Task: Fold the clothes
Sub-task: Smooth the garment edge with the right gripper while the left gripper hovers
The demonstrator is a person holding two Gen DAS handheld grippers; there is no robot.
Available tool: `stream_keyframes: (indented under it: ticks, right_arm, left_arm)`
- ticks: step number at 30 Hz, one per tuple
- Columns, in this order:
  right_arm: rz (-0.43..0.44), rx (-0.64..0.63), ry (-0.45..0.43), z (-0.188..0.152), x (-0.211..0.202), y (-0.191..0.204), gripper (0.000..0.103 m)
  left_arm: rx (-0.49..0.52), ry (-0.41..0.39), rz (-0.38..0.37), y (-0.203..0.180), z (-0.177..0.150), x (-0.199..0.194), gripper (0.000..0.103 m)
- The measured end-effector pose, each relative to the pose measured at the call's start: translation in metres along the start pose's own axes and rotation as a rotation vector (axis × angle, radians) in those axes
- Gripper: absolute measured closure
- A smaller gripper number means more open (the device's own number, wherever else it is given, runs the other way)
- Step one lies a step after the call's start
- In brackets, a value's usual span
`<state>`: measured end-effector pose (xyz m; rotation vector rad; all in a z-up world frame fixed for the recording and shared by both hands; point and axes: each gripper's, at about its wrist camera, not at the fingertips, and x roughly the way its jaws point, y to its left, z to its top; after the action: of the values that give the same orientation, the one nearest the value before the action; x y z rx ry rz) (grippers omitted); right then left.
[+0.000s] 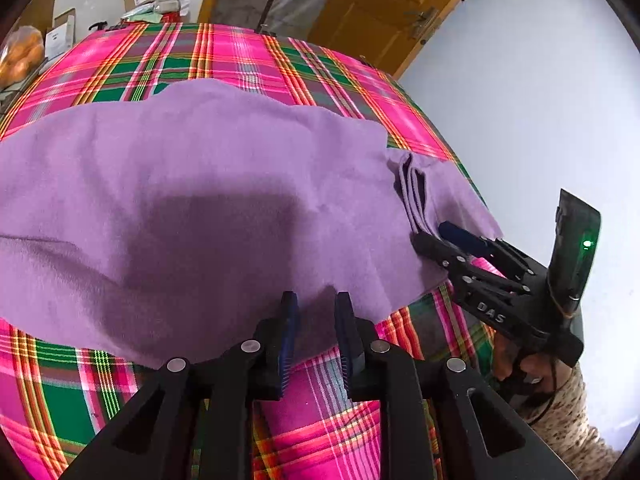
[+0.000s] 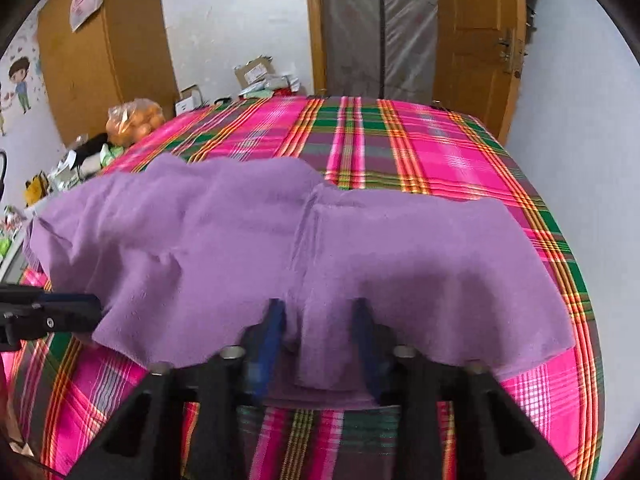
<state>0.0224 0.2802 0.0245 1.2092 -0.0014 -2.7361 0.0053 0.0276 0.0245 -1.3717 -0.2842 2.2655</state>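
Note:
A purple fleece garment [image 1: 200,168] lies spread across a bed with a pink and green plaid cover [image 1: 240,52]. My left gripper [image 1: 316,304] is at the garment's near edge. Its fingers stand apart, and the hem lies in the gap without being pinched. My right gripper [image 2: 319,312] is at the near hem further right. A hanging fold of the garment [image 2: 320,240] sits between its spread fingers, with a gap showing beside the left pad. In the left wrist view the right gripper [image 1: 432,234] straddles a pleated edge. The left gripper [image 2: 96,312] touches the garment's left corner.
The plaid cover [image 2: 440,140] stretches beyond the garment to the bed's far edge. Cardboard boxes [image 2: 256,72], a bag of oranges [image 2: 136,120] and clutter stand past the far left side. A wooden door [image 2: 476,40] and white wall lie to the right. A hand in a speckled sleeve [image 1: 572,412] holds the right gripper.

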Motion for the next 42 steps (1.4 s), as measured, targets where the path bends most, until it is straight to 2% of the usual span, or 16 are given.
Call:
stream_keyframes:
  ticks: [1,4,5,13,22,31,35,42]
  right_arm:
    - [0.001,0.011,-0.004,0.000,-0.001,-0.002,0.078]
    - [-0.014,0.042,-0.024,0.000,-0.009,-0.009,0.096]
    - [-0.022,0.051,-0.035,0.000,-0.012,-0.012,0.097]
    - [-0.091,0.161,-0.133,0.011,-0.043,-0.050,0.098]
    - [-0.185,0.287,-0.197,0.013,-0.067,-0.106,0.098]
    - [-0.269,0.375,-0.177,0.001,-0.064,-0.153,0.100]
    - [-0.240,0.422,-0.170,-0.004,-0.062,-0.167,0.100]
    - [-0.339,0.452,-0.182,-0.009,-0.071,-0.188,0.100]
  left_arm:
    - [-0.001,0.002,0.000,0.000,0.000,0.001,0.083]
    - [-0.005,0.005,0.003,-0.001,0.002,0.003,0.083]
    - [-0.006,0.006,0.002,0.000,0.000,0.002,0.083]
    - [-0.005,-0.002,0.005,-0.002,-0.001,-0.002,0.083]
    - [0.002,-0.005,0.008,-0.003,-0.003,-0.005,0.083]
    - [0.004,-0.010,0.018,-0.005,-0.003,-0.005,0.083]
    - [0.001,-0.009,0.023,-0.005,-0.003,-0.005,0.083]
    - [-0.006,-0.011,0.029,-0.004,-0.002,-0.006,0.083]
